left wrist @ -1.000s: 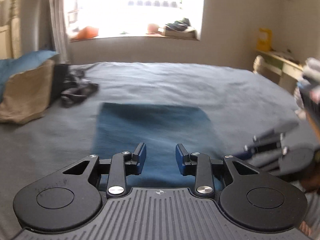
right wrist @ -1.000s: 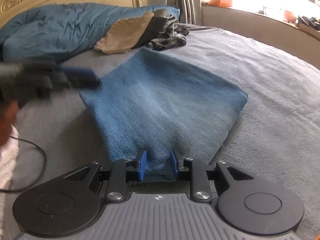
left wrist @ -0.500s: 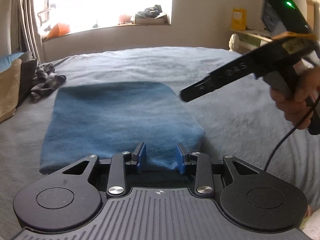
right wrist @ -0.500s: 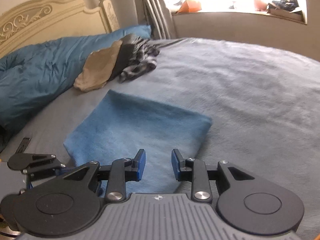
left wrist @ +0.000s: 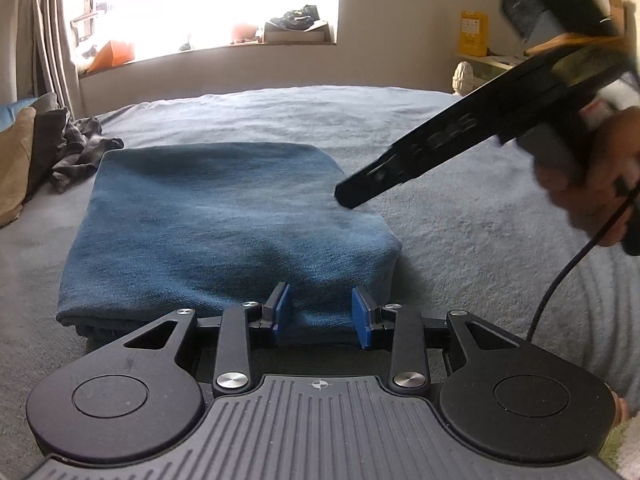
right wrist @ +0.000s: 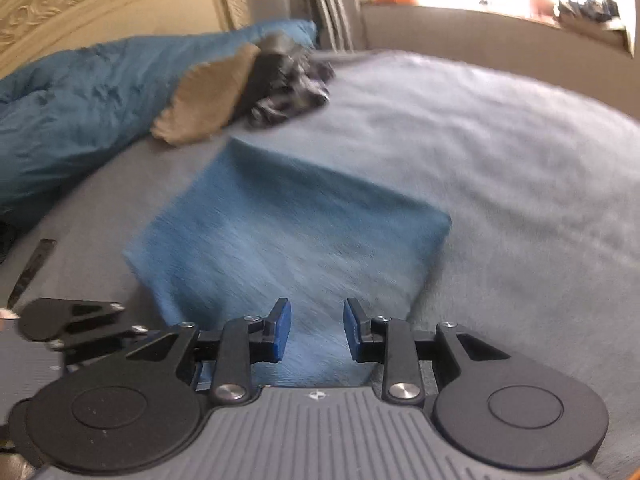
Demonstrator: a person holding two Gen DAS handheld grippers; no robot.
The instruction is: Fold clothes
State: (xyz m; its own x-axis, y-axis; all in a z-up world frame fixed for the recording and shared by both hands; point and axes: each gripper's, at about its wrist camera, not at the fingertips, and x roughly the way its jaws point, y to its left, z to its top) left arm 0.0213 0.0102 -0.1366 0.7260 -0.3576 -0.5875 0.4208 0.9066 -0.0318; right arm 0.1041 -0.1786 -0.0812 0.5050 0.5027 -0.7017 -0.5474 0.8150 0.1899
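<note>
cloth (left wrist: 224,216): folded flat on bed (left wrist: 440,128) | left gripper (left wrist: 320,312): jaws part open at cloth's near edge, gripping nothing | right gripper (right wrist: 313,330): part open above cloth, empty

A grey bedspread (left wrist: 460,248) filled most of both views. At the right-wrist view's upper left lay a blue duvet (right wrist: 80,100) under a carved cream headboard (right wrist: 100,0). A yellow box (left wrist: 474,32) stood at the left-wrist view's upper right, beside a bright window (left wrist: 216,0).
</note>
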